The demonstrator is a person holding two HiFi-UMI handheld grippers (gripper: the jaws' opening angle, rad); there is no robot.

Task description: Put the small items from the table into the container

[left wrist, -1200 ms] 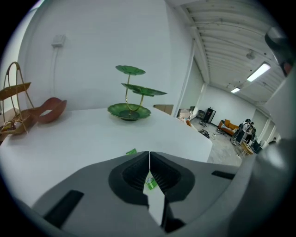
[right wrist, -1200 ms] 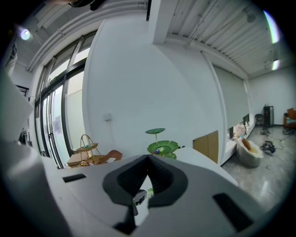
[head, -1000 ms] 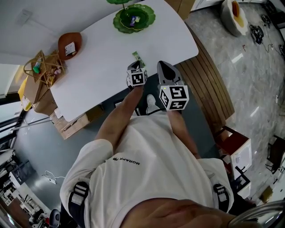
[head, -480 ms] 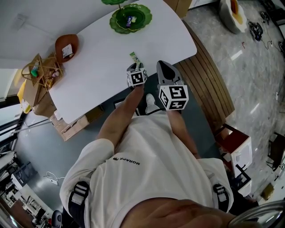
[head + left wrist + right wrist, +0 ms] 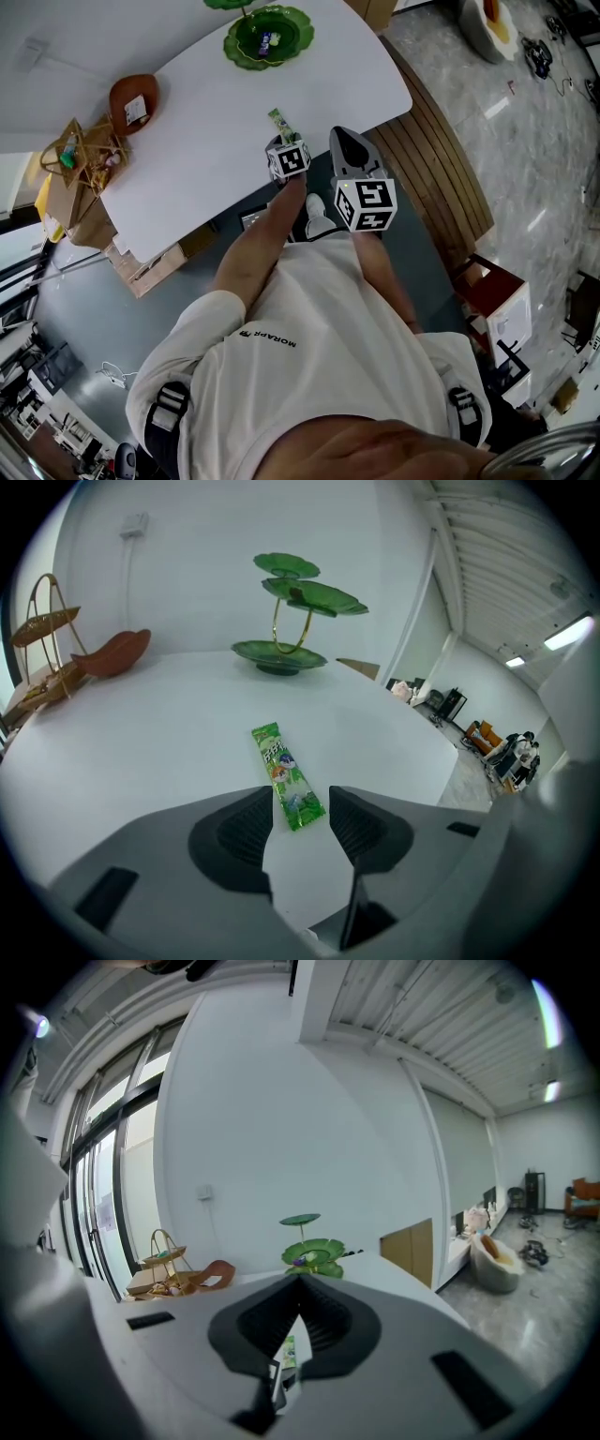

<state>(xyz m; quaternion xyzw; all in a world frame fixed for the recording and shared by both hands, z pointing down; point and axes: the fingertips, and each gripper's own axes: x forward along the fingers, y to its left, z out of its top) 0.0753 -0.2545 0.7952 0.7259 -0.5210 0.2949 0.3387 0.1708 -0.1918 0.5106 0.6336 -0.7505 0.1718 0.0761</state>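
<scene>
A green snack sachet (image 5: 286, 775) lies flat on the white table (image 5: 141, 733), near its front edge (image 5: 279, 124). My left gripper (image 5: 300, 810) points steeply down over the sachet's near end. Its jaws are opening, and the sachet's end lies between the fingertips without either pad pressing on it. The green lotus-leaf tiered dish (image 5: 279, 654) stands at the far side of the table (image 5: 268, 36) with a small item or two in its bottom leaf. My right gripper (image 5: 300, 1286) hovers to the right of the left one (image 5: 345, 142), jaws shut, holding nothing.
A brown leaf-shaped dish (image 5: 131, 99) with a small white packet sits at the table's left end. Beside it stands a wicker tiered basket (image 5: 80, 150) over cardboard boxes. A wooden bench (image 5: 441, 178) runs along the table's right side.
My left gripper has sunk toward the green sachet and now sits just behind it. The right gripper has stayed where it was.
</scene>
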